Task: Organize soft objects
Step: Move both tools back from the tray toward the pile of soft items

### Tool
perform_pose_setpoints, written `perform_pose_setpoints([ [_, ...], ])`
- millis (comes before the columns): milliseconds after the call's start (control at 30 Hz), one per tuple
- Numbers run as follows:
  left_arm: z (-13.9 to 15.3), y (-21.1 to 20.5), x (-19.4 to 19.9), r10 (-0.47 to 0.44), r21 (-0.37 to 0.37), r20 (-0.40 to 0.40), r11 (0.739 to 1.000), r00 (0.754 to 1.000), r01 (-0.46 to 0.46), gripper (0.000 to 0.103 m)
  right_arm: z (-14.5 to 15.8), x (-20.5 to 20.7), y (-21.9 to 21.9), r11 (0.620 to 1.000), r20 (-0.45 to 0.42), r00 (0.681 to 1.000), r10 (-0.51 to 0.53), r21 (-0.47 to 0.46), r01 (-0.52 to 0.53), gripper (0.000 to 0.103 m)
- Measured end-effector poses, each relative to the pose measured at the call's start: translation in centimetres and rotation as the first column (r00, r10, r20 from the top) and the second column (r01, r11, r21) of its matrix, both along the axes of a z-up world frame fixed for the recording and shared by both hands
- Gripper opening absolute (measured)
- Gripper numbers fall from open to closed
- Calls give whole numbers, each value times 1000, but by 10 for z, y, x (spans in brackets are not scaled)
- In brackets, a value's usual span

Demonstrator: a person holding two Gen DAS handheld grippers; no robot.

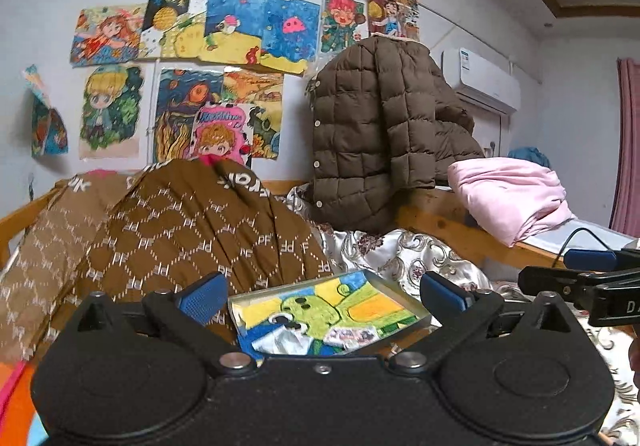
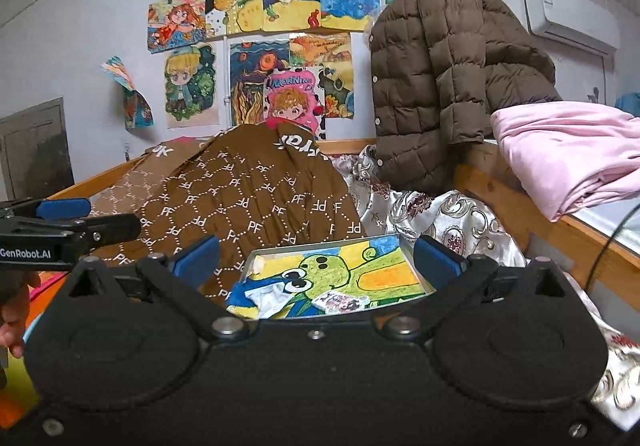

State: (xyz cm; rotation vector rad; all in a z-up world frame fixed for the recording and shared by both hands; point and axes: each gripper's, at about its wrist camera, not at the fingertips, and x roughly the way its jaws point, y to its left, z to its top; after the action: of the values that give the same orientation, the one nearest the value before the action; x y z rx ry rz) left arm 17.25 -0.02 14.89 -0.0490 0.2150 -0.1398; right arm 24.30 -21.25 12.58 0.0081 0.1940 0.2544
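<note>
A brown patterned quilt (image 1: 192, 230) is heaped on the bed, also in the right wrist view (image 2: 248, 198). A brown puffer jacket (image 1: 376, 134) hangs over the wooden rail (image 1: 452, 234); it also shows in the right wrist view (image 2: 436, 74). A folded pink cloth (image 1: 512, 194) lies on the rail's ledge, also in the right wrist view (image 2: 568, 154). My left gripper (image 1: 324, 296) is open and empty above a painted tray (image 1: 332, 310). My right gripper (image 2: 318, 258) is open and empty over the same tray (image 2: 336, 278).
A silvery floral bedspread (image 1: 404, 254) covers the bed. Children's drawings (image 1: 240, 26) cover the wall. An air conditioner (image 1: 484, 78) hangs at the right. The other gripper shows at each view's edge, the right one (image 1: 580, 282) and the left one (image 2: 72, 226).
</note>
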Motion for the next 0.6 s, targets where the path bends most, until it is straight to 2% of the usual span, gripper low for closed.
perform_pose_setpoints([
  [133,-16,1,-19,-7,-13,-22,1000,1000,7,102,-6,-22,-6,1000,1,1000,-3,6,3,102],
  [267,-35,2,-34,-25,21,-38,999,999,26,102,-18,-46,-2,1000,10,1000,1,-13,-1,102],
  [600,-87,16,-48,-26,88,-184,995,983,43,102,-78,-60,14,998,-48,999,-5,-58,2,102],
])
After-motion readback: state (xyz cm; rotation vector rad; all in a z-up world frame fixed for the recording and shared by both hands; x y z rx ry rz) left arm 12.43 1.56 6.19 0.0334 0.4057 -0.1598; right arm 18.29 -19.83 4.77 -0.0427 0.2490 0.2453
